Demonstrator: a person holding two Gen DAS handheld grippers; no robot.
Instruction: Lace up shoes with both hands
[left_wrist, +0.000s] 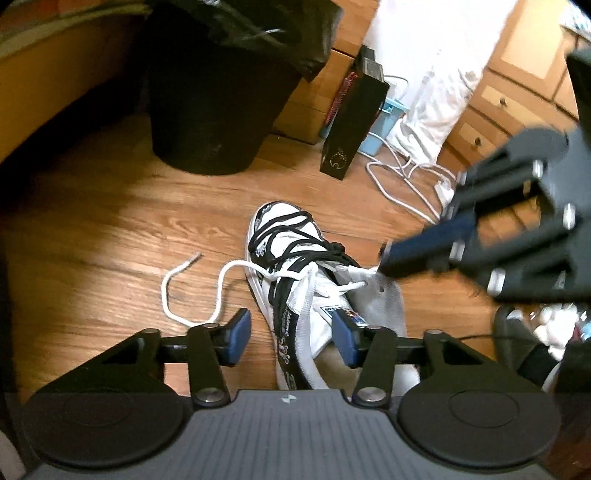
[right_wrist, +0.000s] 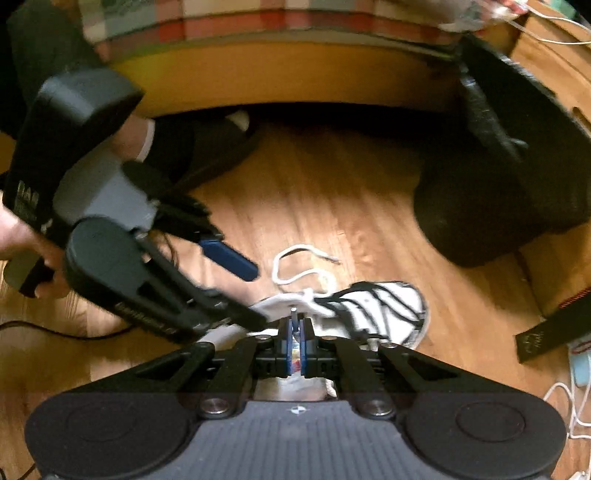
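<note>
Lying on the wooden floor (left_wrist: 110, 229), the loose white lace (left_wrist: 173, 291) curls left of the shoe (left_wrist: 291, 258), whose long axis runs away from the person, toe pointing toward the black bin (left_wrist: 214, 103). Spread jaws of the left hand-held gripper (left_wrist: 291, 334) straddle the shoe's ankle opening without touching. Farther right stand a dark box (left_wrist: 351, 122), white cables (left_wrist: 406, 181) and wooden drawers (left_wrist: 498, 110). The right hand-held gripper (right_wrist: 295, 332), pressed together, pinches the lace's other end.

Warm dim light; fisheye-bent edges; dark corners; motion blur.
</note>
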